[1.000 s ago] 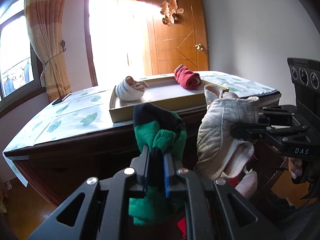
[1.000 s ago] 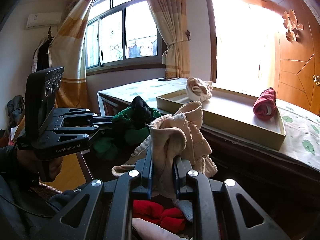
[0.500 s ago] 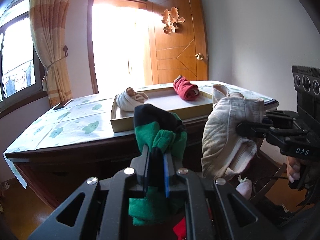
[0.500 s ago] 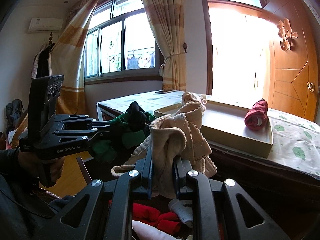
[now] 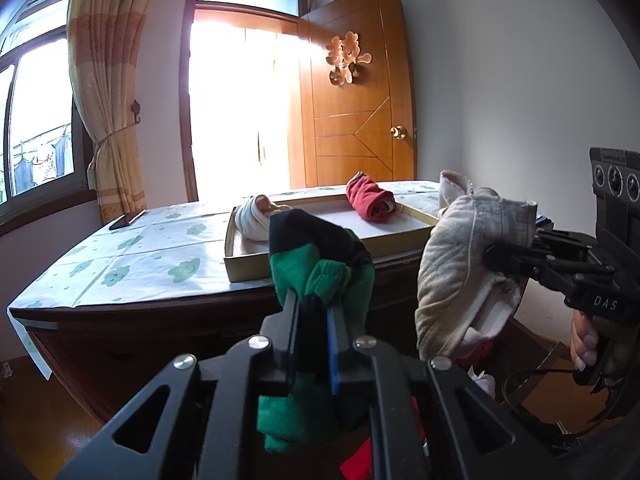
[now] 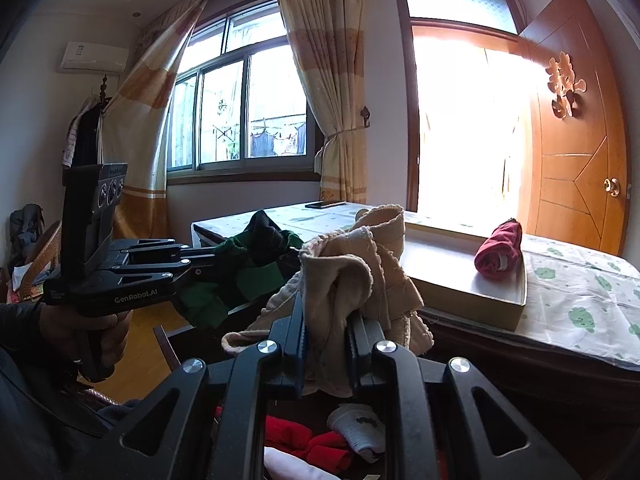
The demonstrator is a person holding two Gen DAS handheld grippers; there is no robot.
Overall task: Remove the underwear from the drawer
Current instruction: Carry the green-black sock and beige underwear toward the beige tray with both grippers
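Observation:
My left gripper (image 5: 313, 308) is shut on green and black underwear (image 5: 320, 256), held in the air in front of the table; it also shows in the right wrist view (image 6: 256, 256). My right gripper (image 6: 326, 312) is shut on beige underwear (image 6: 360, 264), held up beside it; this also shows in the left wrist view (image 5: 468, 248). Below both, the open drawer holds red (image 6: 308, 440), white (image 6: 356, 424) and pink pieces. A shallow tan tray (image 5: 248, 264) on the table holds a rolled white piece (image 5: 256, 220) and a rolled red piece (image 5: 372, 200).
The dark wooden table (image 5: 120, 320) carries a cloud-print cloth (image 5: 132, 256) and a phone (image 5: 126, 220) at its far left. A wooden door (image 5: 360, 120) and bright doorway stand behind. Curtained windows (image 6: 240, 112) are to the left. A wicker chair (image 5: 536, 376) stands at right.
Both grippers have risen with their underwear, so the table and tray sit lower in both views. More of the drawer's contents show below the right gripper.

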